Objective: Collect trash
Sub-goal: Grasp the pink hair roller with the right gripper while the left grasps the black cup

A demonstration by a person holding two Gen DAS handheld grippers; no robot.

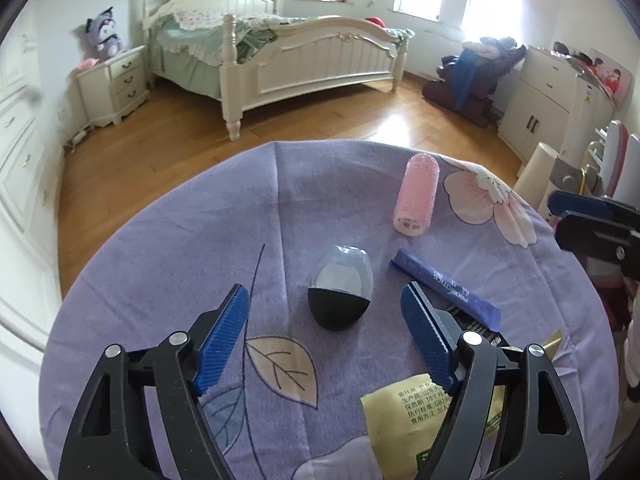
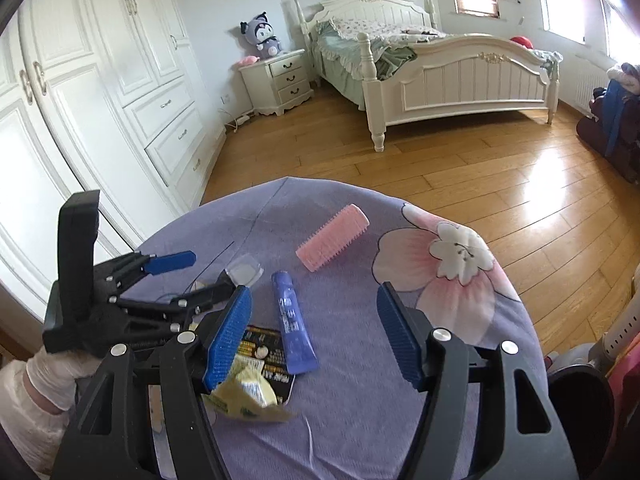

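Left wrist view: the left gripper (image 1: 325,336) is held spread and empty, framing the black-and-clear egg-shaped case (image 1: 340,292). The right gripper (image 2: 314,338) is likewise spread and empty, with the wrappers (image 2: 256,380) lying at 7 o'clock of the purple sachet (image 2: 294,326), presumably next for collection.

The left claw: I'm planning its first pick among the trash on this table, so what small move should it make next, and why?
Probably ease the left claw forward and down around the black egg-shaped container. It lies almost centred ahead of the open claw, clear of the purple sachet and the yellow wrapper.
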